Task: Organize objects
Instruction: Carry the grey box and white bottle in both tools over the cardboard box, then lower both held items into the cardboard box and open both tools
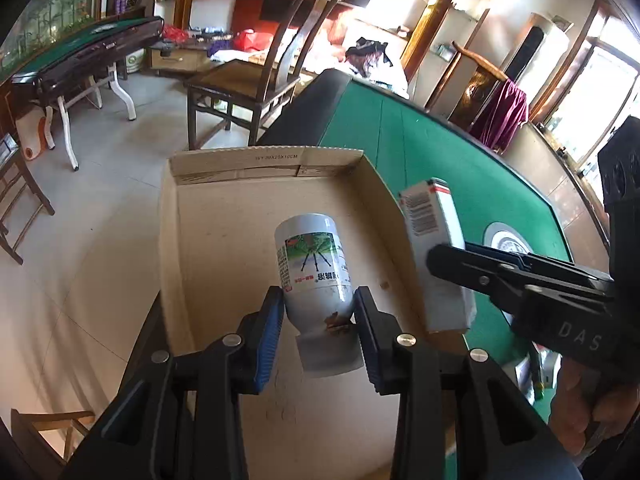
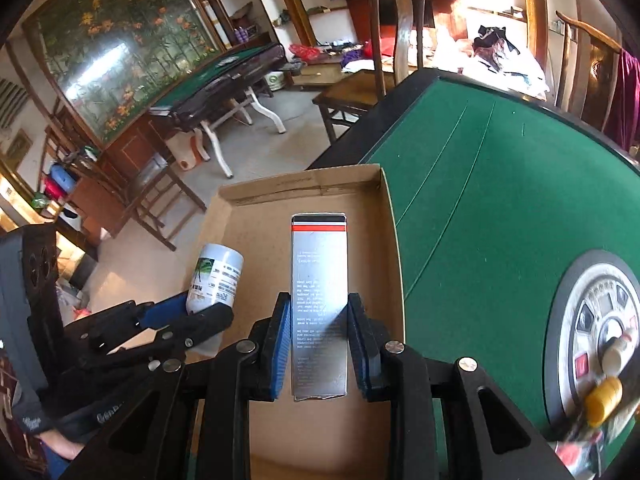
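My left gripper (image 1: 319,320) is shut on a white bottle (image 1: 314,264) with a green picture label, held above the open cardboard tray (image 1: 224,240). The bottle also shows in the right wrist view (image 2: 216,280), where the left gripper (image 2: 192,314) is at the lower left. My right gripper (image 2: 319,336) is shut on a tall silver carton (image 2: 319,292) with a red and black stripe, held over the tray (image 2: 256,240). In the left wrist view the carton (image 1: 434,240) and right gripper (image 1: 448,256) hang over the tray's right wall.
The tray lies at the left edge of a green felt mahjong table (image 2: 500,200). A round control panel (image 2: 596,332) holds a small white bottle (image 2: 616,350) and a yellow-capped one (image 2: 604,398). Wooden chairs (image 1: 256,84) and a second green table (image 1: 80,56) stand beyond.
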Motion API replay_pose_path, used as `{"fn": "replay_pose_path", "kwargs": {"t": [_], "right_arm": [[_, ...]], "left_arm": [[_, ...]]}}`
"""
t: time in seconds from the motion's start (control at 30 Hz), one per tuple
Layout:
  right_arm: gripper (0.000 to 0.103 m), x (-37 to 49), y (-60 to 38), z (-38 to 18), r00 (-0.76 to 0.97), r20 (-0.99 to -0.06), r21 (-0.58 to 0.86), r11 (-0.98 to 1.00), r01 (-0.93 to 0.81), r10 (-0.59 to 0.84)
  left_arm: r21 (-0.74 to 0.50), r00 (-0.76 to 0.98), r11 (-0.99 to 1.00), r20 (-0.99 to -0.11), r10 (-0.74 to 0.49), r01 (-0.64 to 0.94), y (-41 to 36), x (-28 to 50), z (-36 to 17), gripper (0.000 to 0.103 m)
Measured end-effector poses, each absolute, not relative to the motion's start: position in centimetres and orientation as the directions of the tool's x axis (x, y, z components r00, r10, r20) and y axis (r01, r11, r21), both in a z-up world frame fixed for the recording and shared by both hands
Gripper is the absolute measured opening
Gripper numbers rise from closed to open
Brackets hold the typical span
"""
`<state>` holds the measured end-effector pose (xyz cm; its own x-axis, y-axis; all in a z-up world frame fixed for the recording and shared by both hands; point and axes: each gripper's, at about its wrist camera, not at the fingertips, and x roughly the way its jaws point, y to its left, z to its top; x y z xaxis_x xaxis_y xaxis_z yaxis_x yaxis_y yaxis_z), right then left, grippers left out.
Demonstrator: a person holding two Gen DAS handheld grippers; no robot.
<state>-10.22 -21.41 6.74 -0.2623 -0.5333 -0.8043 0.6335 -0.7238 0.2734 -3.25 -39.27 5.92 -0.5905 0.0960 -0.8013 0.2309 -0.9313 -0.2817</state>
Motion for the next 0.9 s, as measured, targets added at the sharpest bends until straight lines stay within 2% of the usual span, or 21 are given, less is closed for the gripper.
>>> {"fn": "replay_pose_path", "kwargs": {"t": [0.2, 0.4, 0.9], "right_arm": [[0.029, -14.1, -24.8, 4.7, -0.248, -0.838, 0.267, -0.763, 0.589, -0.485], [0.029, -16.7, -26.3, 3.2, -0.246, -0.855, 0.266, -0.793, 0.548, -0.456], [0.031, -17.9, -27.1, 1.9, -0.239, -0.856, 0.278, -0.799, 0.532, -0.458]], "left_arm": [[-0.239, -0.546, -0.938, -0.835, 0.067, 0.251, -39.4, -6.5, 4.4, 0.035], [-0.247, -0.534, -0.932, -0.843, 0.070, 0.267, -39.8, -8.2, 3.3, 0.035], [-0.271, -0.541, -0.923, -0.837, 0.084, 0.275, -40.2, -9.8, 1.9, 0.035]]}}
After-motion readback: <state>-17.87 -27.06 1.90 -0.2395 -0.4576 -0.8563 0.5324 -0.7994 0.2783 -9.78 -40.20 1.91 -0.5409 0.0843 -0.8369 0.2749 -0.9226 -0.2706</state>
